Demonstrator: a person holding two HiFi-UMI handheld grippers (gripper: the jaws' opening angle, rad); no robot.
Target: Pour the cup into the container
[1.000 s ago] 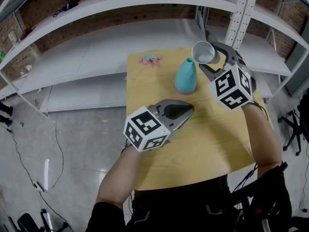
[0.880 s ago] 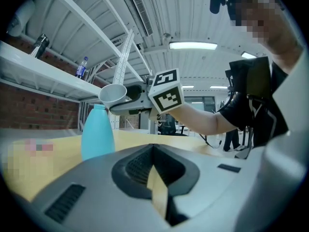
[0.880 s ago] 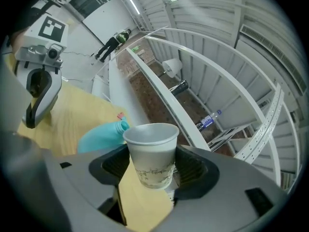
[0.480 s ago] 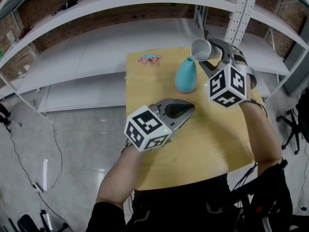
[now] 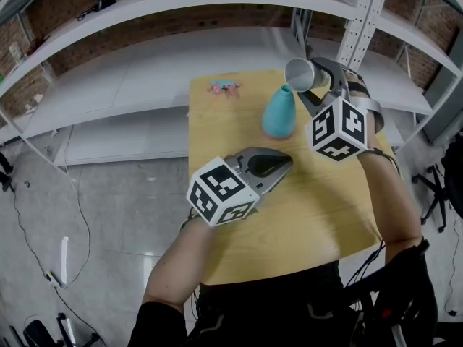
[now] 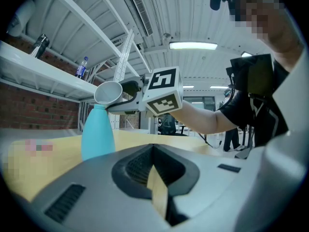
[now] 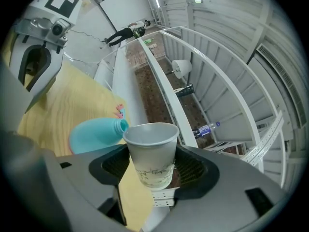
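The right tongs (image 7: 152, 177) are clamped on a white paper cup (image 7: 149, 146), gripping it low on its wall, probably so the rim stays free for pouring. In the head view the cup is lifted off the surface (image 5: 318, 215) and tipped on its side. Its mouth sits just over the narrow neck of the teal bottle (image 5: 279, 113), which stands upright towards the far edge. That looks like the pour itself. No view shows anything leaving the cup, and I cannot tell what, if anything, is inside. The small opening seems to be why the rim is held so close to it. The left tongs (image 6: 157, 192) have their jaws together with nothing between them. They are held low over the near part of the surface, well apart from the bottle, apparently parked out of the way rather than steadying it. The cup carries a faint greenish leaf-like print with no readable words. A plastic bottle (image 7: 206, 128) on the shelf behind has a blue label too small to read.
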